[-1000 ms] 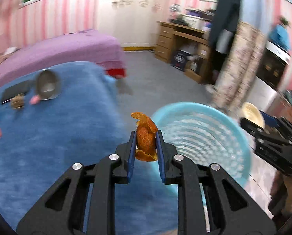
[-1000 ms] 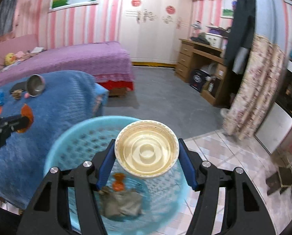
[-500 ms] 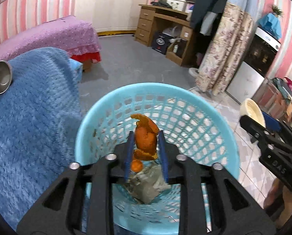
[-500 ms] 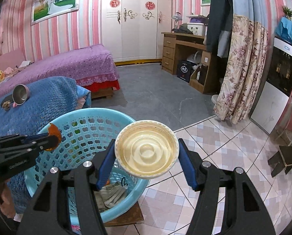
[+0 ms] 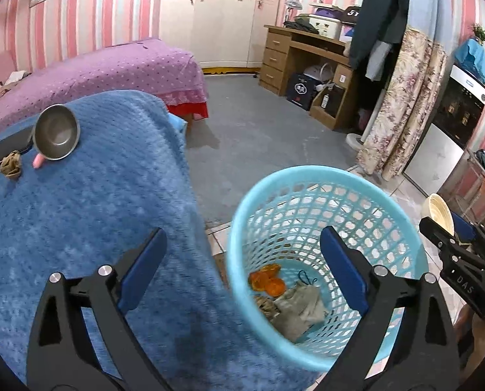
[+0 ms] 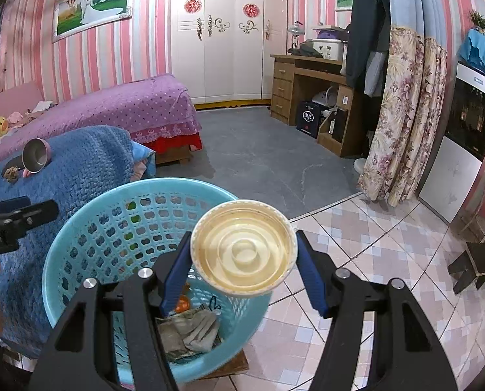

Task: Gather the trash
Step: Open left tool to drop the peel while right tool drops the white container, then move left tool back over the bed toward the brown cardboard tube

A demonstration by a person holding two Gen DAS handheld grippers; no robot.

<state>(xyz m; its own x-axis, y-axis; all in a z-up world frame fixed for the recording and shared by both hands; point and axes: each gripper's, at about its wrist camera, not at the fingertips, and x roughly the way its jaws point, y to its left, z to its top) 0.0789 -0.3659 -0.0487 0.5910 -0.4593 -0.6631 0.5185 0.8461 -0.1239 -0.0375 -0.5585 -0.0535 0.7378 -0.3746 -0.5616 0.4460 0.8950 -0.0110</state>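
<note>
Here the right hand-held gripper (image 6: 240, 272) clamps a bowl (image 6: 244, 247) across its rim, above the basket (image 6: 79, 238) near its right edge. The bowl is a pale cream disposable type with concentric ridges inside and a stained rim. It is judged light, thin-walled and easily crushed; a grip across the rim at opposite sides, as now, suits it, with modest pressure. The left hand-held gripper (image 5: 242, 267) stands wide open with nothing between its pads; its jaws have just been opening. Orange peel (image 5: 266, 282) lies in the basket bottom beside crumpled grey paper (image 5: 299, 306). Both scraps look light and limp. On the blue blanket (image 5: 95, 211), a brown scrap (image 5: 11, 165) rests just beside a steel bowl (image 5: 56, 132) and a phone (image 5: 9, 148). It looks soft; pinch it at the middle.
</note>
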